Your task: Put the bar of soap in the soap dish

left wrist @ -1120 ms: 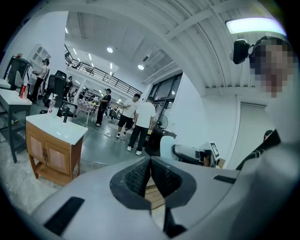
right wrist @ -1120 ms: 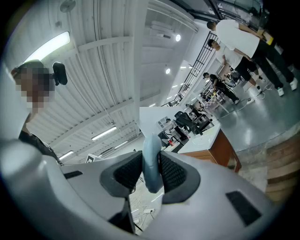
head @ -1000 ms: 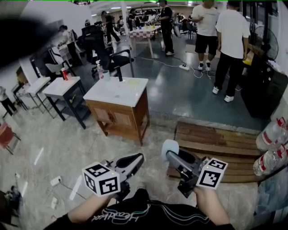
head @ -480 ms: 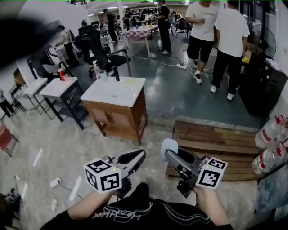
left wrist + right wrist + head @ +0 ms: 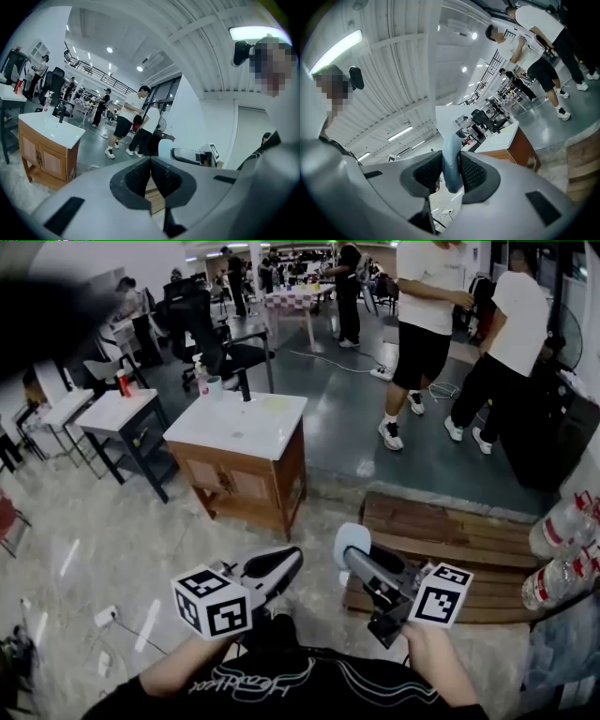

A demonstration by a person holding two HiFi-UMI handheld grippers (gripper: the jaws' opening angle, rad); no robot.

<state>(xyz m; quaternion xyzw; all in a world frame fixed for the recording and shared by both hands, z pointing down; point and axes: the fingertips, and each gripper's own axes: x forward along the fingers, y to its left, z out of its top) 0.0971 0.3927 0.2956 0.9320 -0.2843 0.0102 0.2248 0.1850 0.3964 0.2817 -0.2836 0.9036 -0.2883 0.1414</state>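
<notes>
A pale blue bar of soap [image 5: 352, 542] sits between the jaws of my right gripper [image 5: 349, 557], which is shut on it. In the right gripper view the soap [image 5: 451, 161] stands on edge between the black pads. My left gripper [image 5: 289, 561] is held beside it, shut and empty; its pads meet in the left gripper view [image 5: 150, 163]. Ahead stands a wooden vanity with a white countertop [image 5: 234, 427], a black faucet [image 5: 246, 390] and a small yellowish flat thing [image 5: 278, 405] that I cannot identify. Both grippers are well short of the vanity.
A wooden pallet [image 5: 450, 535] lies on the floor to the right, with large water bottles [image 5: 561, 554] beside it. A black-framed desk [image 5: 117, 418] stands left of the vanity. Two people [image 5: 427, 324] stand behind. Cables and a power strip [image 5: 103, 617] lie at lower left.
Both grippers have been carried forward together. The vanity has shifted slightly left and nearer in view, and the people at the back right have stepped about.
</notes>
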